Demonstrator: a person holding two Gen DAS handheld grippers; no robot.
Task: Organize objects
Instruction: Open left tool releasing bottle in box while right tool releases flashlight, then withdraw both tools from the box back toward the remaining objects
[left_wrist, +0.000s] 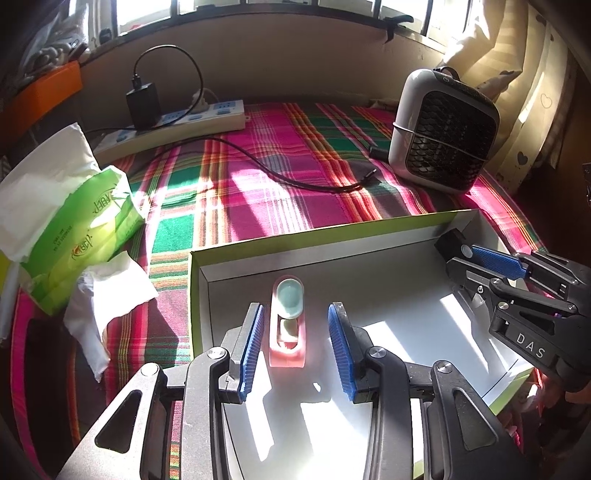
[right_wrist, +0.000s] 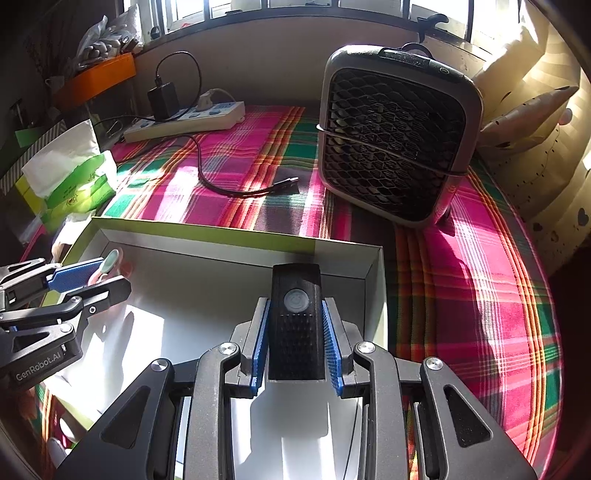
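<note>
Reading "DAS" (perhaps partial) on hand-held gripper (left_wrist: 476, 258)

Harsh window sunlight throws striped shadows and glare; fisheye edges bend darkly.

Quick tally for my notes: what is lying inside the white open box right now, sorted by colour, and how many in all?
Inside the white box, counted across both wrist views:
Pink item with pale green parts: 1
Black device with a round button: 1
Total: 2
</note>
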